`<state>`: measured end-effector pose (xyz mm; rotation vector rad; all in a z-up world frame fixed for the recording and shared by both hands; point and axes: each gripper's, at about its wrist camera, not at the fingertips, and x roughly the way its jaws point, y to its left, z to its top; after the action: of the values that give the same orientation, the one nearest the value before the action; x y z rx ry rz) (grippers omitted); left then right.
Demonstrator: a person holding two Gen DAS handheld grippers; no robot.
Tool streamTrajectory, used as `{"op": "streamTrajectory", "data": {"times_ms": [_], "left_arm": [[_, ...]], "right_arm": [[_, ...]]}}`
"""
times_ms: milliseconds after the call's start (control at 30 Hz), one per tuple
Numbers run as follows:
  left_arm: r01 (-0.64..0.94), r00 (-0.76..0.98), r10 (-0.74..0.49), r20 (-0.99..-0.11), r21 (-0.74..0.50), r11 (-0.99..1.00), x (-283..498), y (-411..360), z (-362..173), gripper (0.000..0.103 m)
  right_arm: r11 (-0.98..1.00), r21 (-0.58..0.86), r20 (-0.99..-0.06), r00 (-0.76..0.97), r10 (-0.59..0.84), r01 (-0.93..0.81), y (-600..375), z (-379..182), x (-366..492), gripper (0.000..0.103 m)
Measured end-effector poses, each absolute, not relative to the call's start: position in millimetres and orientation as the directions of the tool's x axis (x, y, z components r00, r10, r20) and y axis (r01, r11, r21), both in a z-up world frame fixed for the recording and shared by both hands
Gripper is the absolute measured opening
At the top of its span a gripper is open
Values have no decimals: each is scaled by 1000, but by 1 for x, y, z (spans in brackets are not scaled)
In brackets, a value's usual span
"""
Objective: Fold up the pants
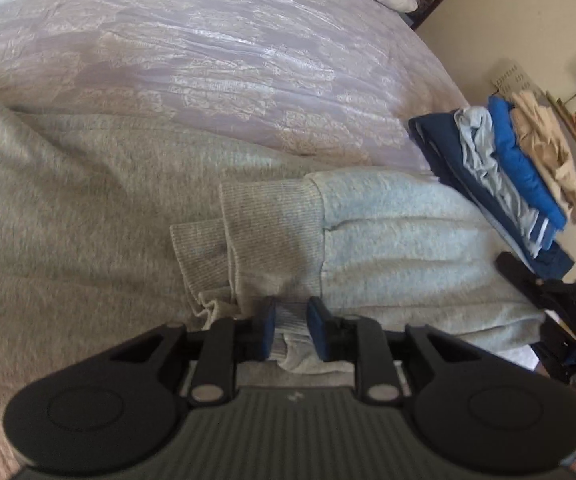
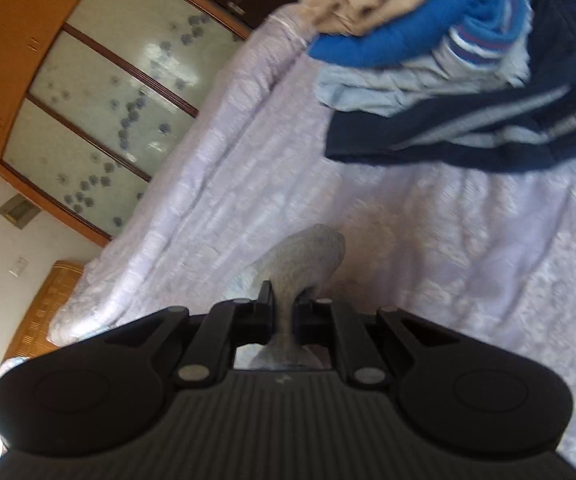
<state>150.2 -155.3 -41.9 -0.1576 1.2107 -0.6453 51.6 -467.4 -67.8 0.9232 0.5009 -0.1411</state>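
Black ribbed tongs (image 1: 291, 330) on fuzzy grey pants (image 1: 387, 240), crinkled lilac bedspread (image 1: 208, 60) beyond.

Fleecy grey pants (image 1: 88, 200), shiny crinkled bedspread (image 1: 208, 48), matt plastic gripper (image 1: 291, 332)

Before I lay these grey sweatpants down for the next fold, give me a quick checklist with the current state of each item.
1. Left gripper shut on the grey sweatpants near the ribbed cuffs: ok.
2. Right gripper shut on a bunch of grey fabric: ok.
3. Two cuffs stacked evenly: not ok, one sits offset from the other.
4. Bare bedspread ahead of the right gripper to lay the fold on: ok.
5. Stack of folded clothes apart from the landing spot: ok, though it sits close by.
6. Fabric flat, no wrinkles underneath: cannot tell.
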Motion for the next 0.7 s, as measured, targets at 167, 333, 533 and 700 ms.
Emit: {"op": "streamTrajectory", "data": {"times_ms": [167, 333, 533, 700], "left_arm": [[354, 231, -593, -771, -501, 790, 149, -103, -23, 32], [254, 409, -580, -705, -523, 814, 151, 19, -1, 39], [-68, 504, -473, -723, -579, 812, 148, 135, -29, 48], [-170, 494, -483, -723, -625, 761, 152, 162, -57, 53]], "right_arm": [[774, 410, -608, 777, -161, 482, -438, -89, 65, 55], [891, 224, -398, 871, -287, 396, -403, -54, 39, 50], [990, 139, -469, 883, 34, 36, -324, -59, 94, 50], [991, -34, -541, 836, 94, -133, -265, -81, 124, 59]]}}
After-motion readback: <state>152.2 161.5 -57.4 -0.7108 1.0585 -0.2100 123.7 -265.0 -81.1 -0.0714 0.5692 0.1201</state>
